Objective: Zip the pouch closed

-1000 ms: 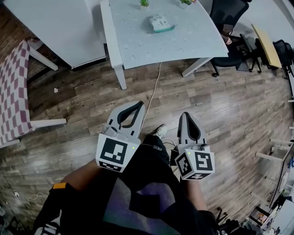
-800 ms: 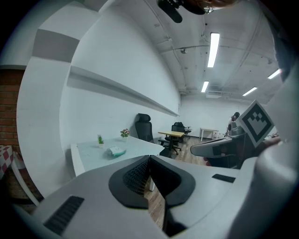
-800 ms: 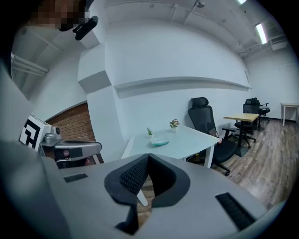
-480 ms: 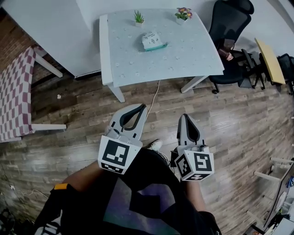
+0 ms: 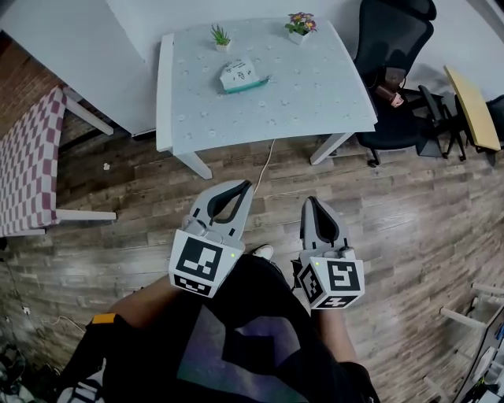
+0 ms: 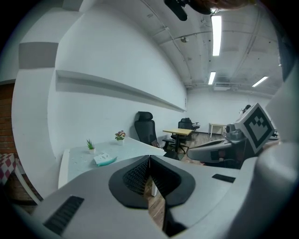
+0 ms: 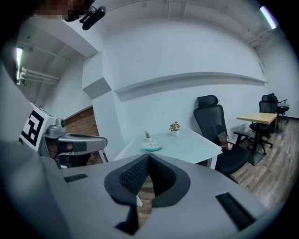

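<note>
- Far left: a seat with a red-and-white checked cover (image 5: 27, 157), standing on the wood plank floor (image 5: 142, 181).
- Left gripper (image 5: 243, 186): held low in front of the person, over the floor and well short of the table. Its own view shows the jaws pressed together with nothing between them.
- White table (image 5: 315, 102): ahead of both grippers, against the white wall. A thin cable (image 5: 264, 165) runs from under its near edge across the floor towards the person.
- Pouch (image 5: 239, 75): white with a teal edge. It lies on the table's left half, towards the back, near a small green plant (image 5: 220, 36) and well apart from both grippers. Too small to tell how its zip stands.
- A pot of flowers (image 5: 298, 24) stands at the table's back edge, right of the plant.
- Right gripper (image 5: 310, 201): beside the left one and level with it, over the floor. Jaws closed, empty.
- Right of the table: a black office chair (image 5: 394, 47), then a yellow desk (image 5: 472, 106).
</note>
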Tool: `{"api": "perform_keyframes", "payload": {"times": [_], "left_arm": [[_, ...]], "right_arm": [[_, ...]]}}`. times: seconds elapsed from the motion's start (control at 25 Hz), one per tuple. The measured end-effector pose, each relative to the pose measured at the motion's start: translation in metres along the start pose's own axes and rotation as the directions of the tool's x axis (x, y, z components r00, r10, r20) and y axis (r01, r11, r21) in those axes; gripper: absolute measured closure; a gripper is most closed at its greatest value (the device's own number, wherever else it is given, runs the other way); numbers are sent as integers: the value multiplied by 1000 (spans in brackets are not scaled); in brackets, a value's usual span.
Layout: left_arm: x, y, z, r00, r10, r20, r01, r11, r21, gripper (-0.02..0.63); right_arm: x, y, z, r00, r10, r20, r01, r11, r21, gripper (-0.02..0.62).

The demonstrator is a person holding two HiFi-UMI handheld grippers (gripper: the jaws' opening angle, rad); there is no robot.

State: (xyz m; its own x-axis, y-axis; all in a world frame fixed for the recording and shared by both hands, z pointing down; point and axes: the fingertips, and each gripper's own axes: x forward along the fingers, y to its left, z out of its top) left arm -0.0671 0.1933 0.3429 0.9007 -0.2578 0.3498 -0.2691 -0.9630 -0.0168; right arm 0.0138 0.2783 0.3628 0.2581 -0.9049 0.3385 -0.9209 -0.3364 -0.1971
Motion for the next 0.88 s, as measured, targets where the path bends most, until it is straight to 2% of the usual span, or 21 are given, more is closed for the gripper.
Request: {"api": "perform_keyframes", "payload": {"times": [0.2,0.44,0.64,0.88], "left_arm": [[18,-23,-1,999,-18,-31,19,999,26,595],[37,-11,-3,999,-30,-40,30,1000,9,595],[73,12,-3,996,-90,-29,90,996,-16,595],[129,51,20,985,-174,9,174,984,-31,595]], "right_arm": [[-1,-23,-5,1000,3,-9,-3,1000,4,580],[16,-28,-9,999,-3,-52,2,1000,-8,580],[42,-43,-2,994,-82,-77,81,997,-19,580],[89,-54,21,982,-157,-104,153,987,-43,580]]}}
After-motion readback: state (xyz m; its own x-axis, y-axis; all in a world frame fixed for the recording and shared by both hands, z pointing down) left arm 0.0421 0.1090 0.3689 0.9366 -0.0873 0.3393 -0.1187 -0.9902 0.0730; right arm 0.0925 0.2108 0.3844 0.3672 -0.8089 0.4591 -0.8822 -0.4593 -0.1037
